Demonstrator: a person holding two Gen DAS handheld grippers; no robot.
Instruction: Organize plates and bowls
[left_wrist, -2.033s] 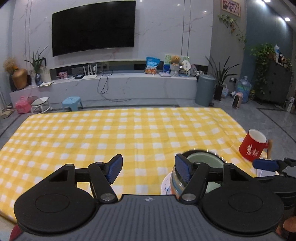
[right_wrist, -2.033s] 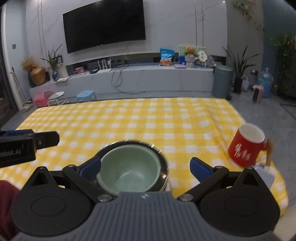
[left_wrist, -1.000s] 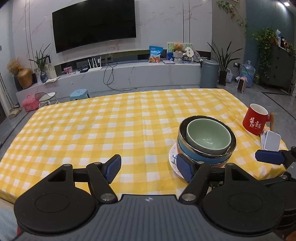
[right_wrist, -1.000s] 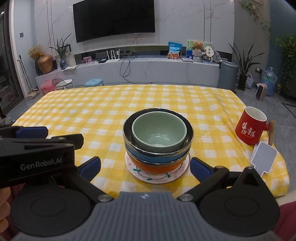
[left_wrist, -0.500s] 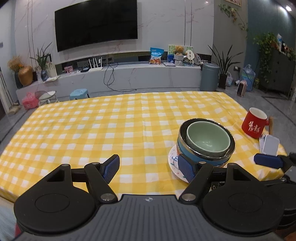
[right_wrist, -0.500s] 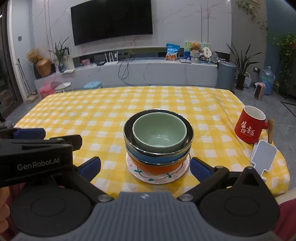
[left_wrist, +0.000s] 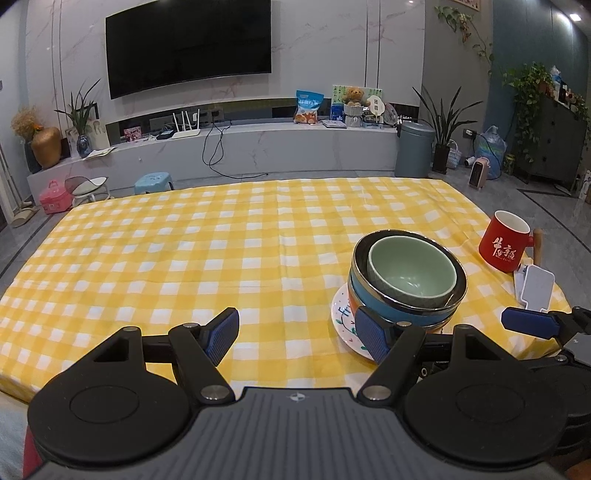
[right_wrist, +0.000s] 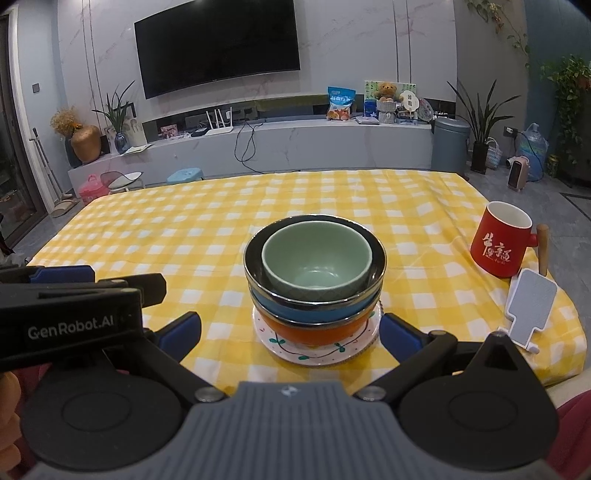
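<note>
There, stacked near the table's (right_wrist: 184, 236) front right edge: green bowl (right_wrist: 317, 258) nested in a steel-rimmed blue bowl (right_wrist: 314, 308), over an orange bowl (right_wrist: 314, 330), all on a patterned plate (right_wrist: 295, 350). Just behind the stack, right gripper (right_wrist: 290, 330), jaws wide apart, empty. Beside it, left gripper (left_wrist: 295, 334), jaws likewise apart, gripping nothing. Farther right, red mug (right_wrist: 500, 245) and a small white stand (right_wrist: 530, 304).
</note>
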